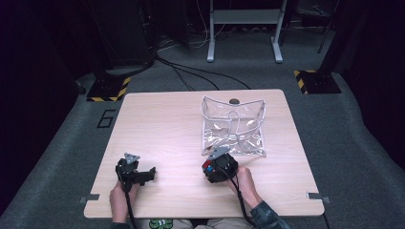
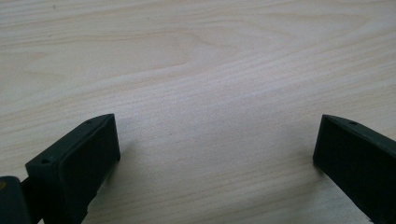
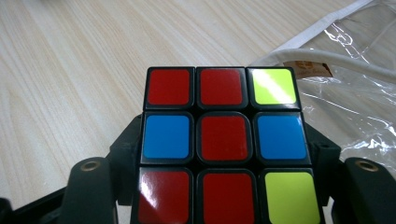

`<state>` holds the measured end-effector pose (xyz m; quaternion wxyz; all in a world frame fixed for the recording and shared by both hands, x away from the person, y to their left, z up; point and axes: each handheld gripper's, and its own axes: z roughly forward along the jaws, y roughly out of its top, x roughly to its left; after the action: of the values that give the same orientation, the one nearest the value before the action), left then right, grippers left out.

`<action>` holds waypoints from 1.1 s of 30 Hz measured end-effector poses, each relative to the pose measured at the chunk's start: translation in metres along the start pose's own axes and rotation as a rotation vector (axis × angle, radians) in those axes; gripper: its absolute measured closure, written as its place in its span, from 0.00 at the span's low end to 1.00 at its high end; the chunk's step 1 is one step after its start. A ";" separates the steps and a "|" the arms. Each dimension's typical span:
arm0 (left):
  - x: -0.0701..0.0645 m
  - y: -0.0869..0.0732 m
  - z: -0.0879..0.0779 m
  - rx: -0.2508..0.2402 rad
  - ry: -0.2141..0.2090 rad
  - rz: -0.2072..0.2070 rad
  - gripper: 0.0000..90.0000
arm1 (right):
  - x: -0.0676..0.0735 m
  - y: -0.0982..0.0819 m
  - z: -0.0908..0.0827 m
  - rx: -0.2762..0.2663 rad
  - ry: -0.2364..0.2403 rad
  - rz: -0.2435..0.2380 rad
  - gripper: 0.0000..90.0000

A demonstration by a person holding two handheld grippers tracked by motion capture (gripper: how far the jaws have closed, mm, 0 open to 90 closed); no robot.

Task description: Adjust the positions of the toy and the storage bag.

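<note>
A colour puzzle cube (image 3: 222, 144) with red, blue and yellow-green squares sits between the jaws of my right gripper (image 3: 223, 184), which is shut on it. In the high view the right gripper (image 1: 217, 166) rests near the front of the table, just before the front edge of a clear plastic bag (image 1: 233, 126) with white trim; the cube (image 1: 207, 165) shows as a red and blue spot at the gripper's left. The bag's white edge and cord (image 3: 327, 58) lie just beyond the cube. My left gripper (image 1: 143, 175) stands open at the front left over bare wood (image 2: 215, 93).
The light wooden table (image 1: 157, 119) carries the bag at its right centre. A dark round hole (image 1: 234, 101) sits at the far edge. Beyond the table are cables, stand feet (image 1: 243, 47) and hazard-striped bases (image 1: 111, 88) on grey carpet.
</note>
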<state>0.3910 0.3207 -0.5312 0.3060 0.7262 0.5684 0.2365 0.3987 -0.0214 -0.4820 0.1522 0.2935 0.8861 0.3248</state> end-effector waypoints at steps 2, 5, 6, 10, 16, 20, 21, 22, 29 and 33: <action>0.000 0.000 0.000 0.000 0.000 0.000 0.00 | 0.001 0.001 0.001 0.003 0.004 -0.005 0.37; 0.000 0.000 0.000 0.000 0.000 0.000 0.00 | 0.001 0.001 0.004 0.012 0.014 -0.008 0.37; 0.000 0.000 0.000 0.000 0.000 0.000 0.00 | 0.001 0.001 0.004 0.014 0.014 -0.004 0.37; 0.000 0.000 0.000 0.000 0.000 0.000 0.00 | 0.002 0.002 0.007 0.019 0.021 -0.007 0.37; 0.000 0.000 0.000 0.001 -0.003 0.003 0.00 | 0.001 0.002 0.003 -0.013 0.017 0.015 0.18; 0.001 0.000 -0.001 0.003 -0.008 0.008 0.00 | -0.001 0.000 0.001 -0.010 0.024 0.035 0.16; 0.001 0.000 -0.001 0.003 -0.008 0.008 0.00 | -0.002 -0.001 0.000 -0.014 0.026 0.040 0.15; 0.001 0.000 -0.001 0.003 -0.008 0.008 0.00 | -0.002 -0.002 -0.002 -0.015 0.028 0.045 0.15; 0.001 0.000 0.000 0.000 -0.005 0.007 0.00 | -0.008 -0.008 -0.019 -0.038 0.013 0.061 0.14; 0.002 -0.003 -0.003 0.001 -0.002 0.003 0.00 | -0.013 -0.014 -0.031 -0.053 -0.001 0.075 0.14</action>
<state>0.3871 0.3235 -0.5310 0.3061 0.7274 0.5671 0.2358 0.3889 -0.0535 -0.4672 0.1482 0.3227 0.8654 0.3535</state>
